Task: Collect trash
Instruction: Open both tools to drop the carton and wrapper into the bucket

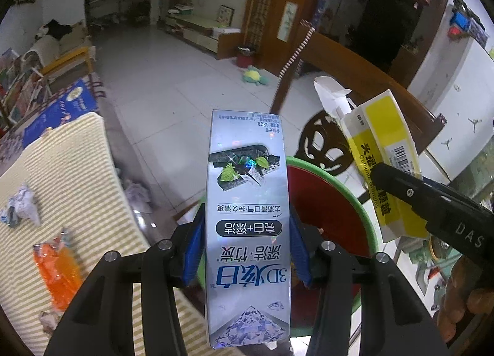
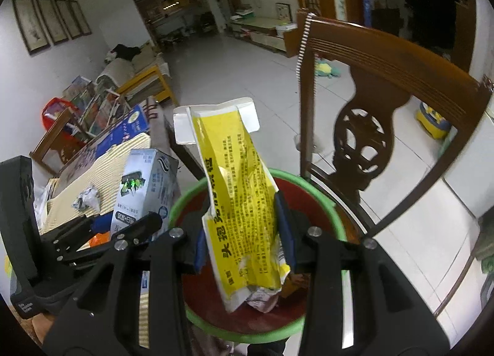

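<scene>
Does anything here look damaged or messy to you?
Yes. The yellow box in the right gripper is crushed flat, its end flaps torn open. The silver toothpaste box in the left gripper looks intact. On the striped mat lie a crumpled paper and an orange wrapper.

Two cartons are in the air by the bin (image 2: 335, 220): one silver toothpaste box (image 1: 248, 229) and one yellow box (image 2: 244, 207), and there are two grippers, a left (image 1: 247, 251) and a right (image 2: 245, 232). The bin is the only one, with at least one crumpled scrap (image 2: 262, 298) inside. Left of the bin, the tabletop (image 1: 80, 152) carries one paper wad (image 1: 21, 206) and one orange wrapper (image 1: 57, 269); behind the bin stands one chair (image 2: 386, 78).
</scene>
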`<state>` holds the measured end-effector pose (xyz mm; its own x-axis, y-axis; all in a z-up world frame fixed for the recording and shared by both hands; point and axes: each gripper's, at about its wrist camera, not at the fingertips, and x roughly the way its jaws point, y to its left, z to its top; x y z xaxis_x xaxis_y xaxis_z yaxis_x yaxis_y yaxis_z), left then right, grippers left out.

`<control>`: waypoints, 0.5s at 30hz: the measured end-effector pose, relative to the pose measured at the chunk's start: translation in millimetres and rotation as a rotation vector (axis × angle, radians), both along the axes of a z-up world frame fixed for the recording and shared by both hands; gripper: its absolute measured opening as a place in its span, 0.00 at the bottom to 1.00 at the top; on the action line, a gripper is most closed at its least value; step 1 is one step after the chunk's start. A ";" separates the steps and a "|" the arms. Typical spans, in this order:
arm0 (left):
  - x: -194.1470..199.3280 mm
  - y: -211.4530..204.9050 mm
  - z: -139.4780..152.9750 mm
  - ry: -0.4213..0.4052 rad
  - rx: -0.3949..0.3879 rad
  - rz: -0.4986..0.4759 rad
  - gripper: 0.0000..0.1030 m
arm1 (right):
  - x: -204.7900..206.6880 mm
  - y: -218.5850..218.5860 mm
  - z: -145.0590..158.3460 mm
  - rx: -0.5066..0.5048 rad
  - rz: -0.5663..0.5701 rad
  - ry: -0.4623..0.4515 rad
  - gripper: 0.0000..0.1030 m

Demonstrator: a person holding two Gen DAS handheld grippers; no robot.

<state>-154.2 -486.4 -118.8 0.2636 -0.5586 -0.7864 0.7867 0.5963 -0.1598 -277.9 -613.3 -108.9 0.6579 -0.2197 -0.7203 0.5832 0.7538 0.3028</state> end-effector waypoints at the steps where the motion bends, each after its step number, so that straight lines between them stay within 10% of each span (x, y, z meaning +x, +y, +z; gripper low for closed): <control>1: -1.6 -2.8 -1.3 0.002 0.004 -0.006 0.45 | -2.7 -3.1 -1.4 0.007 -0.007 0.000 0.36; 15: -1.9 -6.4 -6.2 0.015 0.010 0.004 0.62 | -9.7 -13.5 -10.0 0.055 -0.024 -0.006 0.47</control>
